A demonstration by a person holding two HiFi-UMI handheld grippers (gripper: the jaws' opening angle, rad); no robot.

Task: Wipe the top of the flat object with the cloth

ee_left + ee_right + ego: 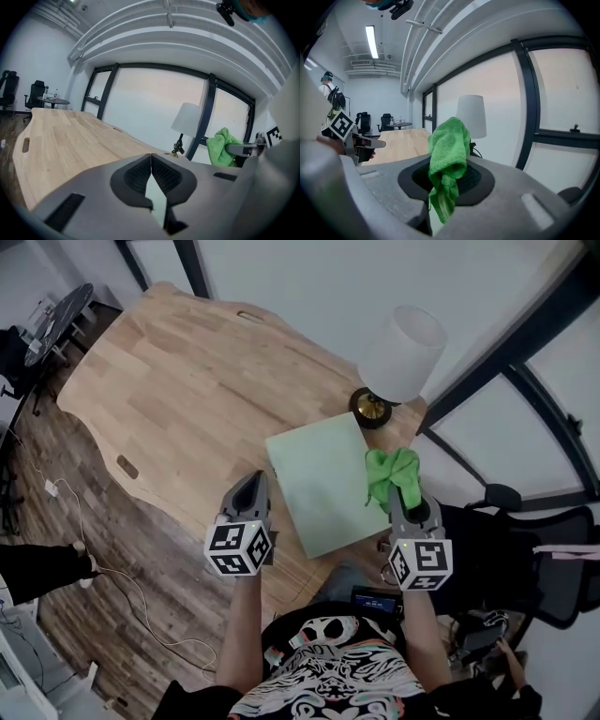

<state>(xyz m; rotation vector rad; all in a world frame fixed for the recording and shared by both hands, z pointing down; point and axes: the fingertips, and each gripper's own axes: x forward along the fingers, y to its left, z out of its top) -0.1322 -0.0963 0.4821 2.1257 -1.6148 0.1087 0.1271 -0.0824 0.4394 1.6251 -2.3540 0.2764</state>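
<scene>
Presently the step in hand is the approach: the cloth (pixel 394 472) is gripped but, by my judgement, wiping has not begun. The right gripper (pixel 405 495) has its jaws clamped on the green cloth, which bunches up over their tips at right of centre in the head view. The flat object (pixel 323 488), a pale green sheet, lies on the desk (pixel 187 381) at centre frame, below the lamp (pixel 401 352). The left gripper (pixel 251 482) has its jaws together on nothing and sits at the sheet's left edge.

The next move calls for lowering the cloth flat onto the sheet and sweeping across it.

The cloth appears to hang over the sheet's right edge; contact cannot be confirmed. It hides the right jaw tips, and neither gripper view shows the sheet clearly.
</scene>
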